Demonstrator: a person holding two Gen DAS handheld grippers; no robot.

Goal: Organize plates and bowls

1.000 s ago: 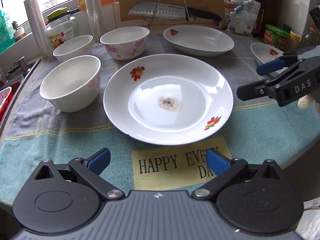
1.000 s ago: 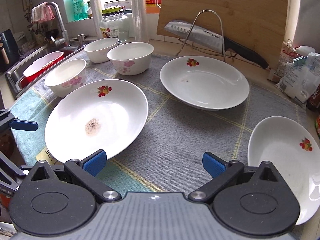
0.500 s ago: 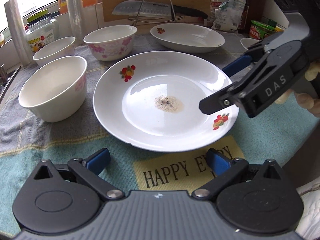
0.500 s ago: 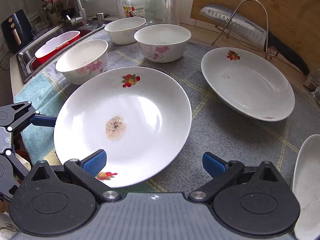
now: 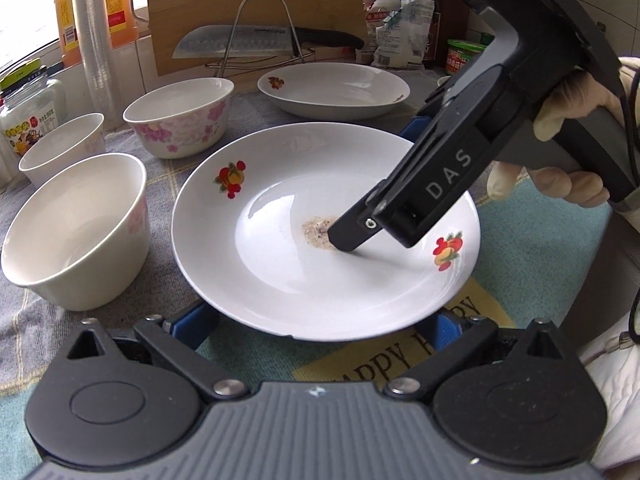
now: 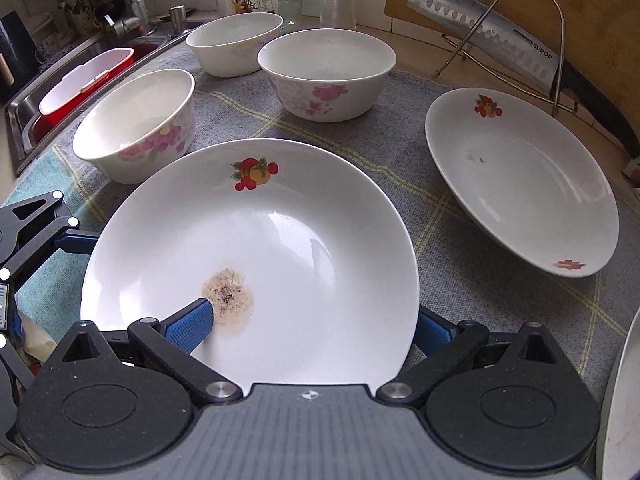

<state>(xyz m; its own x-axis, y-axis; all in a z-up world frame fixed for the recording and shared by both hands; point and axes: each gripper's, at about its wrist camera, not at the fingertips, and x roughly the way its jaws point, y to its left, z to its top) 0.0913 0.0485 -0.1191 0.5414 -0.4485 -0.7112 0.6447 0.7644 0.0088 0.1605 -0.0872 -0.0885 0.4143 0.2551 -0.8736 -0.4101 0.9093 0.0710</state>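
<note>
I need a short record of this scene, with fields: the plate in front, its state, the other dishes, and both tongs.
front plate: white plate with fruit print, on the cloth
state: brown speckled residue in its well
other plates: one fruit-print plate near the knife
bowls: three floral bowls behind the front plate
left tongs: open, plate's near rim between the fingers
right tongs: open, one finger over the plate's well, one outside its rim

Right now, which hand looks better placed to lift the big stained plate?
Right. The right fingers straddle the rim of the plate, one over the stain inside, one outside. The left fingers both sit low at its near rim, spread wide.
</note>
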